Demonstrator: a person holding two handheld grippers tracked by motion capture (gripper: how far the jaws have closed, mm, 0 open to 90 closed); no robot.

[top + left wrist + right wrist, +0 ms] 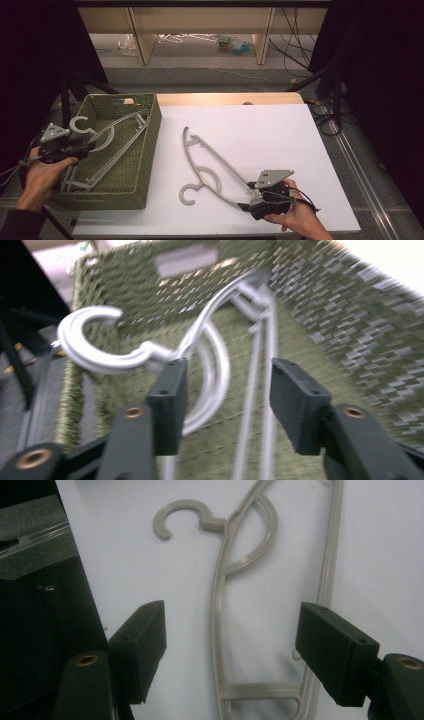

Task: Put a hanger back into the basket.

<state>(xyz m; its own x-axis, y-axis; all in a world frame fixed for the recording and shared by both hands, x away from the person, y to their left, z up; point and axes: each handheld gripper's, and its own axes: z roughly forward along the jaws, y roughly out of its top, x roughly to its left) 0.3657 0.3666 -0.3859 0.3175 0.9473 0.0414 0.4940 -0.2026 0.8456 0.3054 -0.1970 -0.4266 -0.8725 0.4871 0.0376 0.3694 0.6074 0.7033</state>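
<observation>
At the far left of the high view I've got my left gripper (75, 145) sitting over the near-left rim of the green basket (150, 145), which fills the left-centre of the frame. A grey hanger (107, 137) lies inside it, leaning along the basket floor, its hook (80, 122) poking up at the upper left beside the gripper. In the left gripper view (a bit blurred) the jaws are parted, a clear gap between them: the hook (95, 347) curls at the upper left, the neck runs right past the tip of the left jaw, and I can't tell whether that jaw is touching it. The right jaw is free, with only the hanger's bars and basket weave behind the gap. So: released, nothing pinched.

Moving right, a second hanger (210, 167) lies flat on the white board (280, 135), centre of the high view, hook toward the bottom, long bar running from upper left down to lower right.

At the lower right sits my right gripper (252, 202), hand wrapped round it, right at the hanger's lower end. In the right gripper view the jaws stand wide apart, low in the frame, straddling the hanger (235, 605); its hook is at the top centre-left. Neither pad presses on it (daylight both sides), so it is open.
</observation>
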